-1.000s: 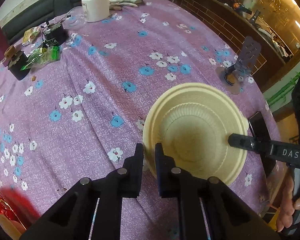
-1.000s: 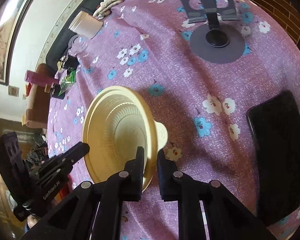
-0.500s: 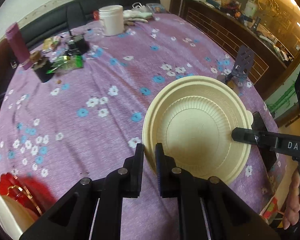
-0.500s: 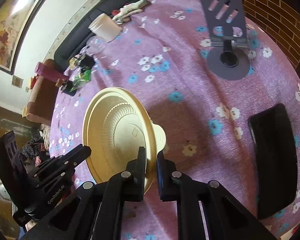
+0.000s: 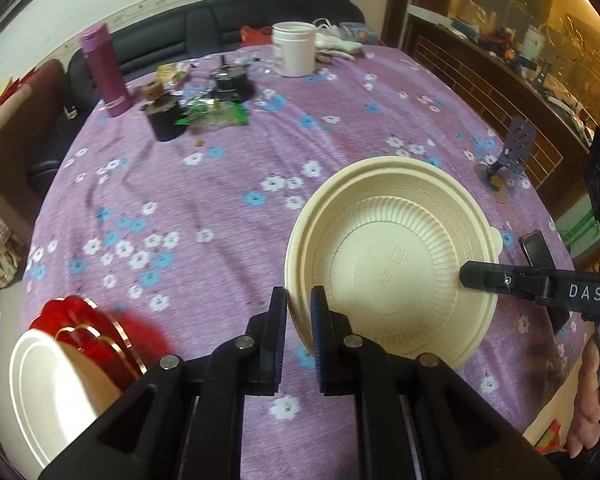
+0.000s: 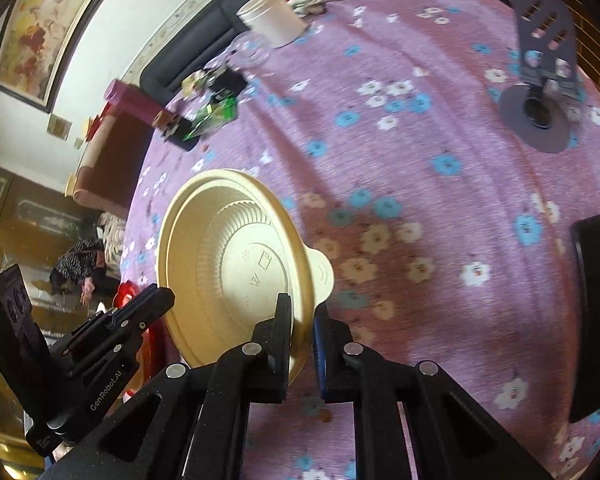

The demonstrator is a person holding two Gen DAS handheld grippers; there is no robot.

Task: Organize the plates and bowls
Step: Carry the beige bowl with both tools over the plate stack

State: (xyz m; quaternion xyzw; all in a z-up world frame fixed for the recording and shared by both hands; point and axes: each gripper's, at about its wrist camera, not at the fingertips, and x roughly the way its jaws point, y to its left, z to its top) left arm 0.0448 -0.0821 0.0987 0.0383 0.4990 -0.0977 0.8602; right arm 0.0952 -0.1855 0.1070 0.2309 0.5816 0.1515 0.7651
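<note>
A cream plastic bowl with a ribbed wall and a small tab hangs above the purple flowered tablecloth, held from two sides. My left gripper is shut on its left rim. My right gripper reaches in from the right and pinches the opposite rim. In the right wrist view the bowl stands tilted, with the right gripper shut on its edge beside the tab and the left gripper on the far side. A cream bowl lies on red gold-rimmed plates at the lower left.
At the far side stand a purple flask, a white jar, a black cup and green packets. A phone stand and a black phone are on the right. A person's hand holds the right gripper.
Both grippers have risen and pulled back with the bowl between them. More of the table shows now, and the cream bowl on red plates has come into view at lower left.
</note>
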